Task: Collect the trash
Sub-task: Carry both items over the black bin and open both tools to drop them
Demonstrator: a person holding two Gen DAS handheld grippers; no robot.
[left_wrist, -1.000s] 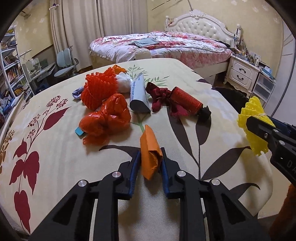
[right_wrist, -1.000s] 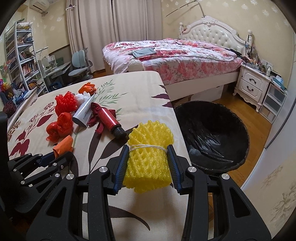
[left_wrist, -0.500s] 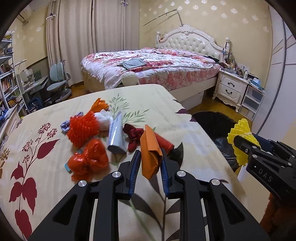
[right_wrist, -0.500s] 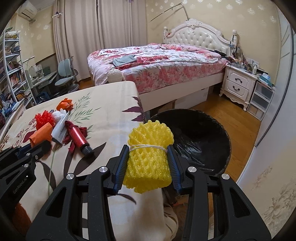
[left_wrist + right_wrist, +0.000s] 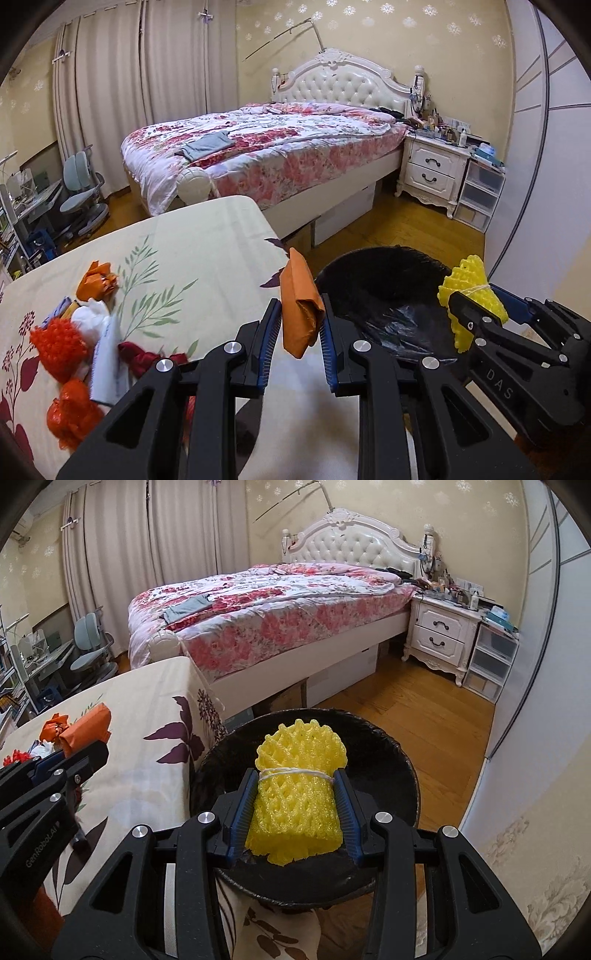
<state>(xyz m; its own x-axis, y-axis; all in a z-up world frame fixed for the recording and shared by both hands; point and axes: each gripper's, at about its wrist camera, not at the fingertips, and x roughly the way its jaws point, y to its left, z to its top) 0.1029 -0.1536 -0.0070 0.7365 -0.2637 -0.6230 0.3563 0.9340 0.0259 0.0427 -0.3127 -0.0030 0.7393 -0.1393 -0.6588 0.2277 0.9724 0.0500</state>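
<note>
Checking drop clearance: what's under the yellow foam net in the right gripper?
The black-lined trash bin sits under the yellow foam net; its bottom is hidden by the net and right gripper.

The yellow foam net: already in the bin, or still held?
Still held: the right tool grips the yellow foam net above the black bin.

Two printed marks can be read, both on gripper bodies. In the left wrist view, the letters "DAS" are seen in pale print on the black side plate of the right gripper (image 5: 474,308), just behind the yellow foam net (image 5: 469,295) clamped in it; only those three letters can be made out there. In the right wrist view, "GenRobot.AI" is printed in pale letters along the black arm of the left gripper (image 5: 79,744), well behind the orange packet (image 5: 86,727) it holds. No other text, label or number can be made out.
</note>
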